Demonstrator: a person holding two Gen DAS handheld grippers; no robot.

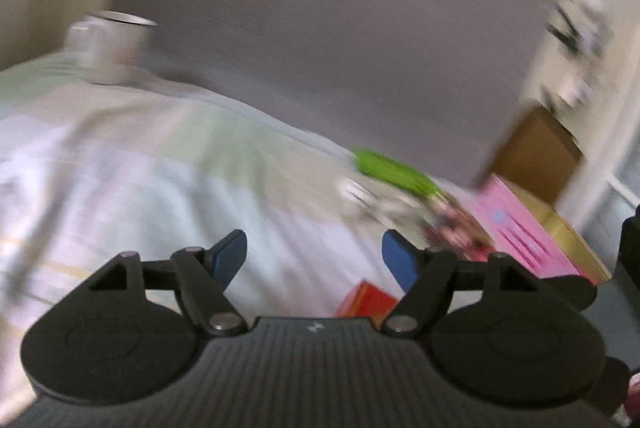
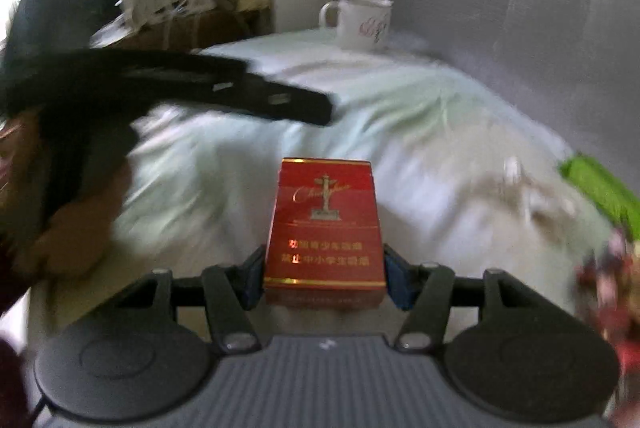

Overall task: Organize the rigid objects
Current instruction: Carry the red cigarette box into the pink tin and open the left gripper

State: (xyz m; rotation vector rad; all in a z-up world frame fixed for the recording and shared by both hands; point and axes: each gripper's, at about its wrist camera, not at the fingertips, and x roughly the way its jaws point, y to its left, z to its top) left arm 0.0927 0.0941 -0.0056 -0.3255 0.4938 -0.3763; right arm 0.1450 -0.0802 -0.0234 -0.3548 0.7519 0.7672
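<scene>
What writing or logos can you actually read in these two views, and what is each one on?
Red cigarette pack held in the right gripper: gold cursive brand, too blurred to read; two lines of yellow Chinese characters, too blurred to quote.
White mug: pink curly monogram, unreadable.
Pink box: dark marks, smeared by motion.
Nothing else legible; the left gripper is open and holds nothing.

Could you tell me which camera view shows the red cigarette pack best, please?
The right wrist view: the red cigarette pack stands upright, centered and legible, clamped in the right claw. The left wrist view shows only a blurred corner behind the open left claw.
</scene>
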